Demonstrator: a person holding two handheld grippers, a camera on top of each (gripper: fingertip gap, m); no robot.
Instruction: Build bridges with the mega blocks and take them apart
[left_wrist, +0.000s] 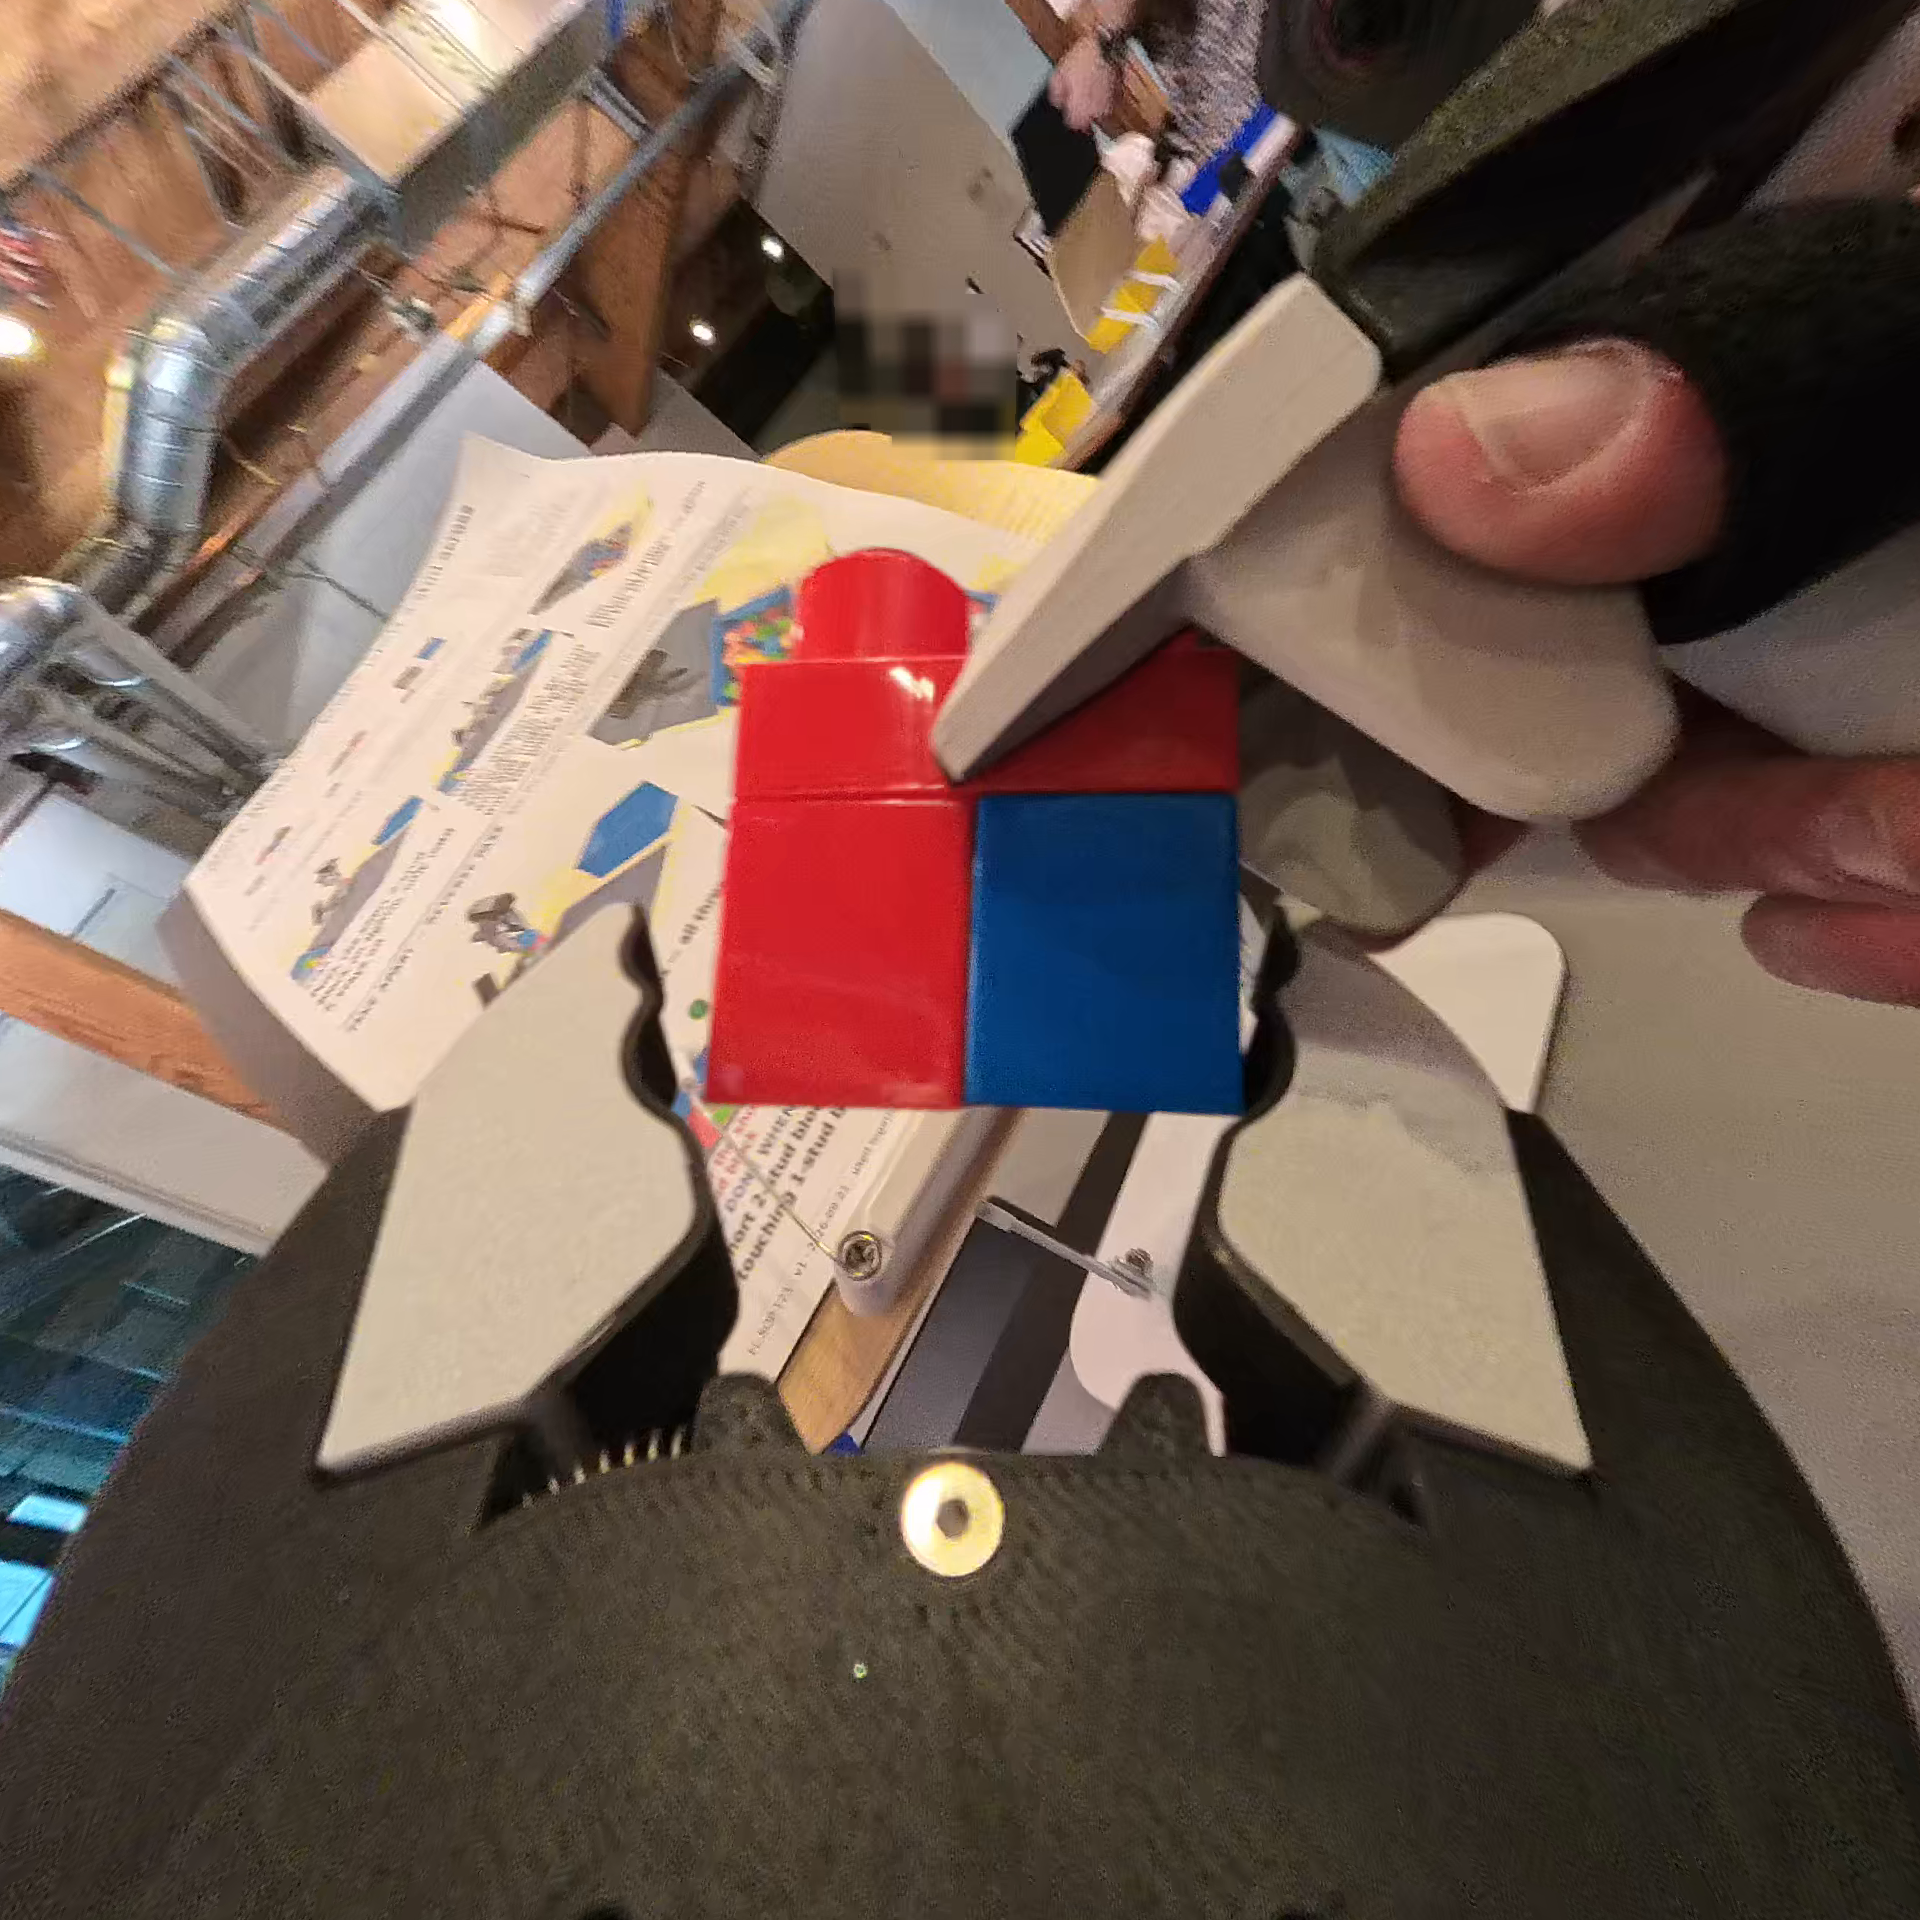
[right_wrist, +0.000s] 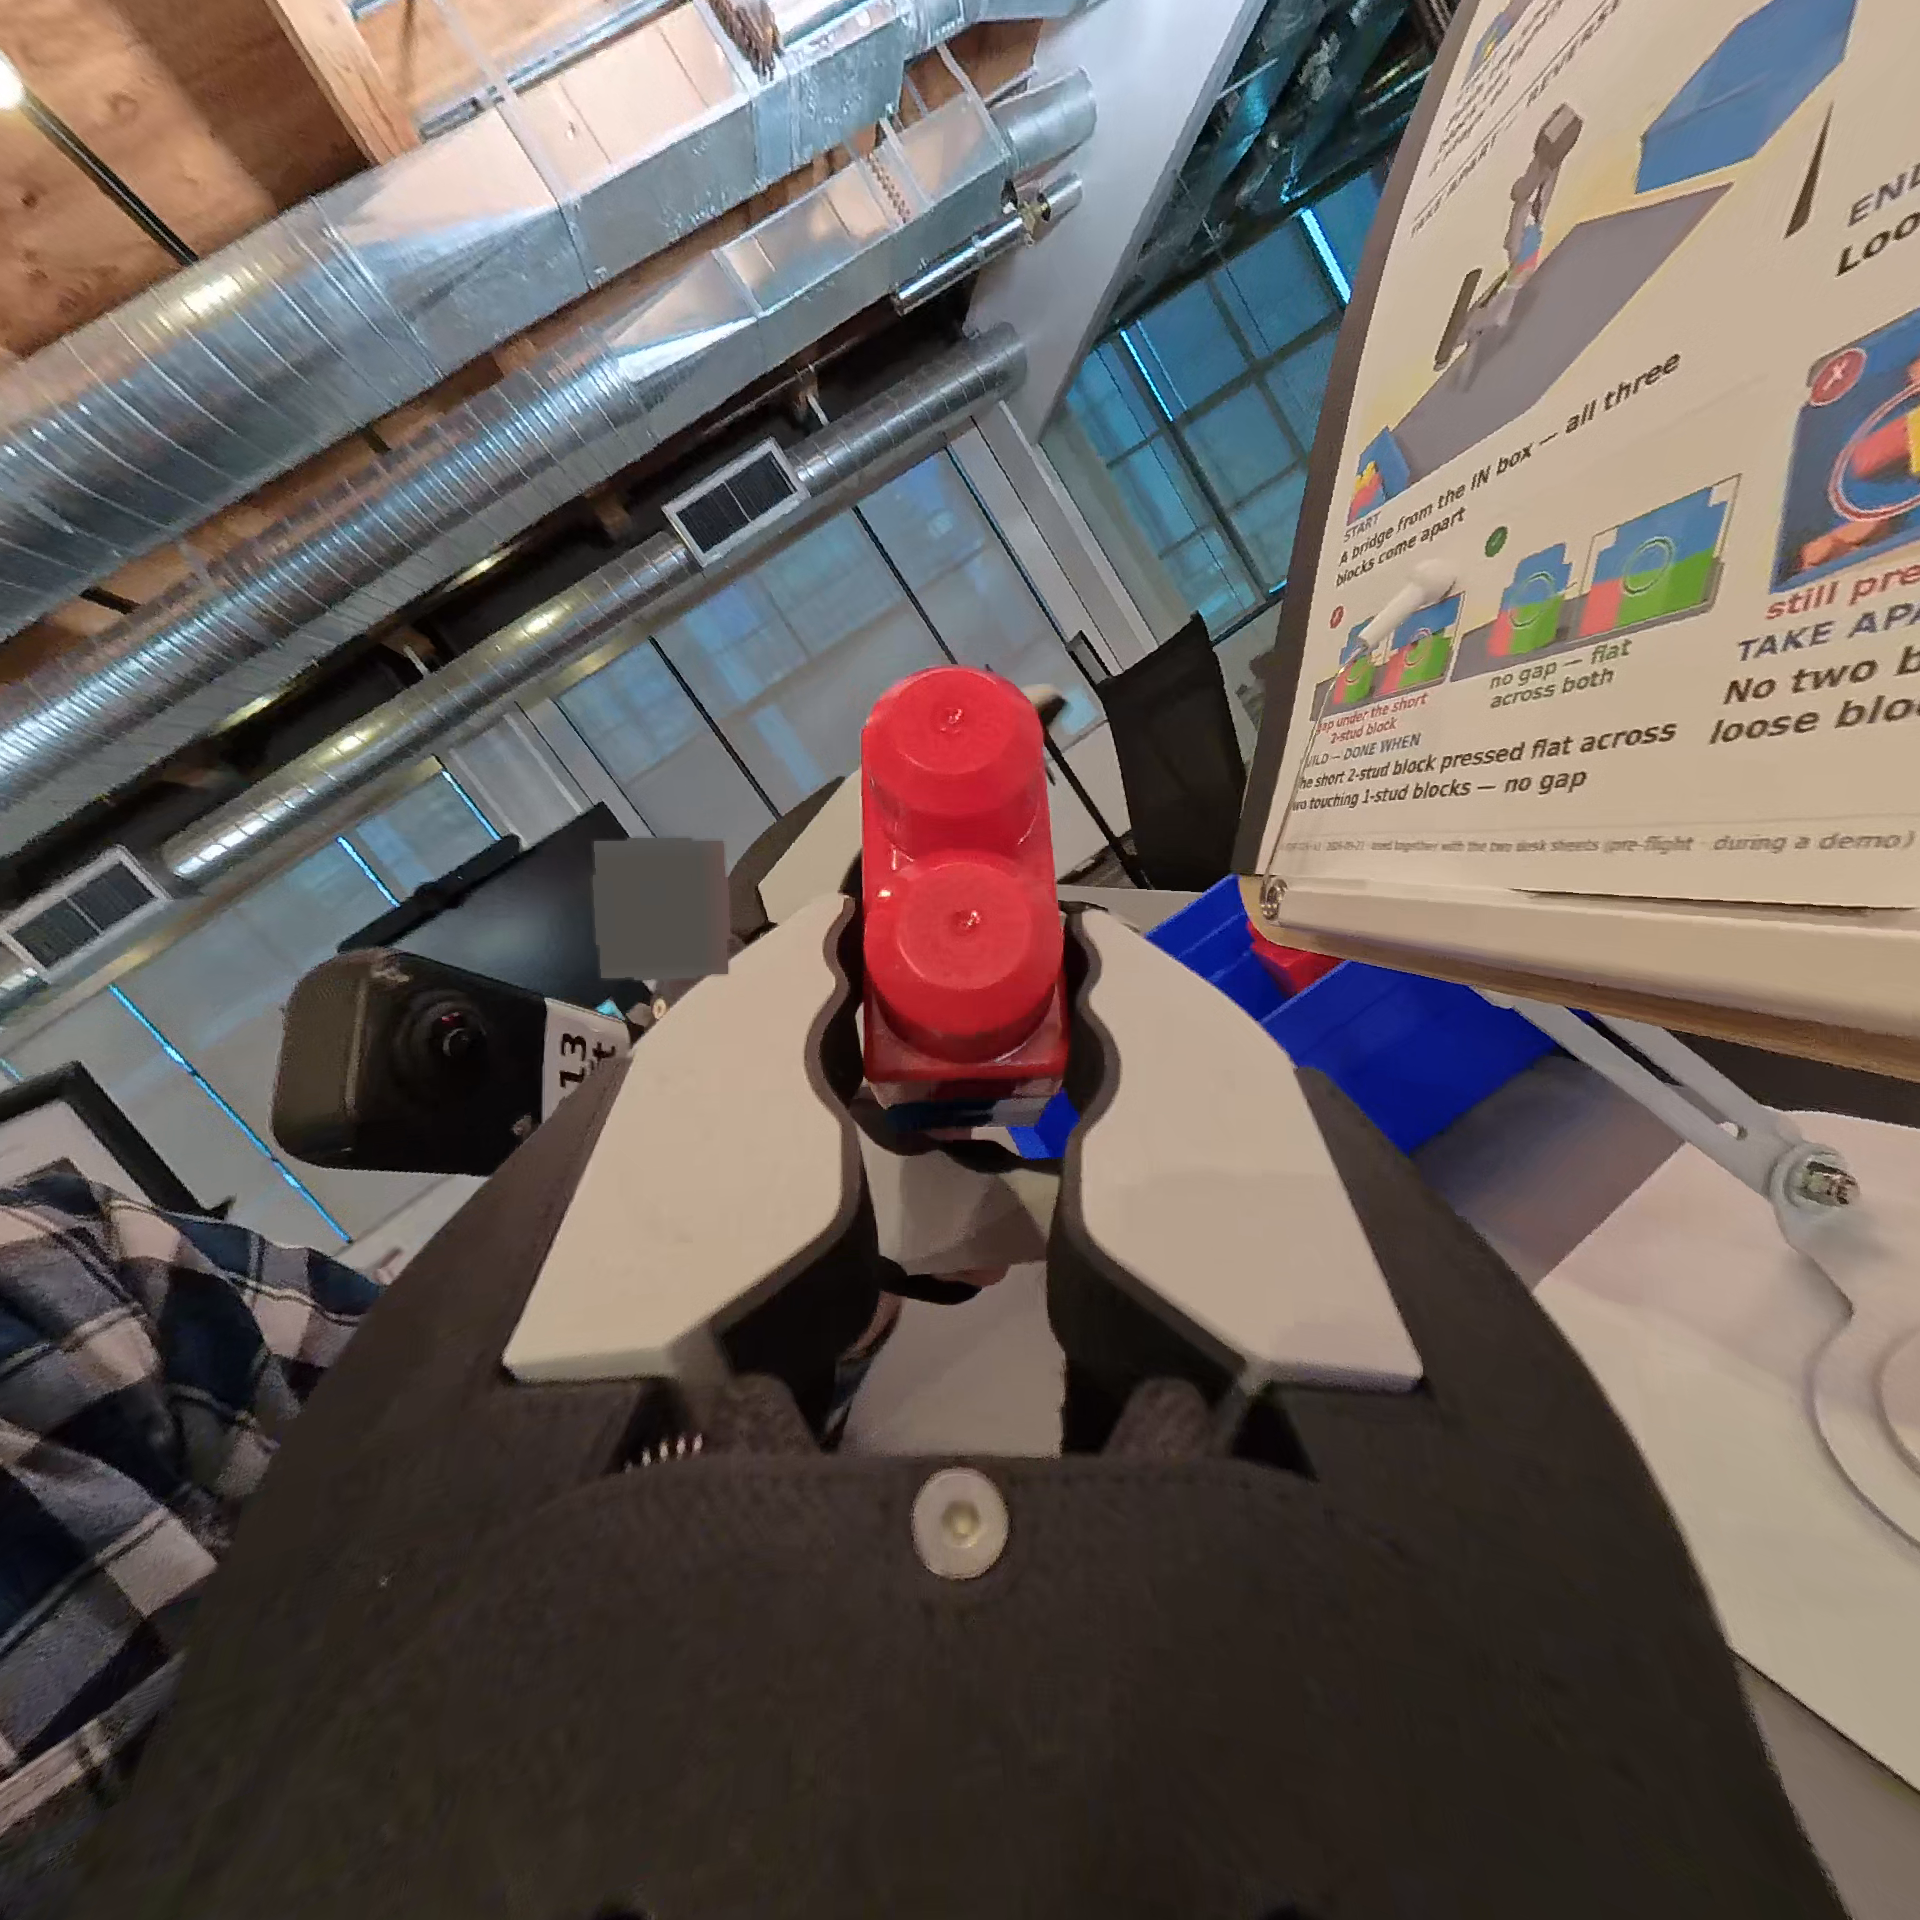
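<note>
A small bridge is held in the air: a red two-stud block (left_wrist: 852, 727) sits across a red one-stud block (left_wrist: 842, 956) and a blue one-stud block (left_wrist: 1107, 956). My left gripper (left_wrist: 956, 935) is open wide around the two lower blocks. There is a clear gap between its left finger (left_wrist: 582, 1039) and the red block. My right gripper comes in from the upper right, and its finger (left_wrist: 1164, 561) lies on the two-stud block. In the right wrist view my right gripper (right_wrist: 961, 997) is shut on the red two-stud block (right_wrist: 956, 831), studs facing the camera, with a sliver of the blue block (right_wrist: 1029, 1127) below it.
An instruction sheet on a tilted stand (left_wrist: 499, 727) is behind the blocks; it also shows in the right wrist view (right_wrist: 1558, 520). A blue bin (right_wrist: 1351, 1029) sits under it. A person's thumb (left_wrist: 1558, 457) and a plaid sleeve (right_wrist: 104, 1351) are close by. Both grippers' tips are close together, under 4 cm apart.
</note>
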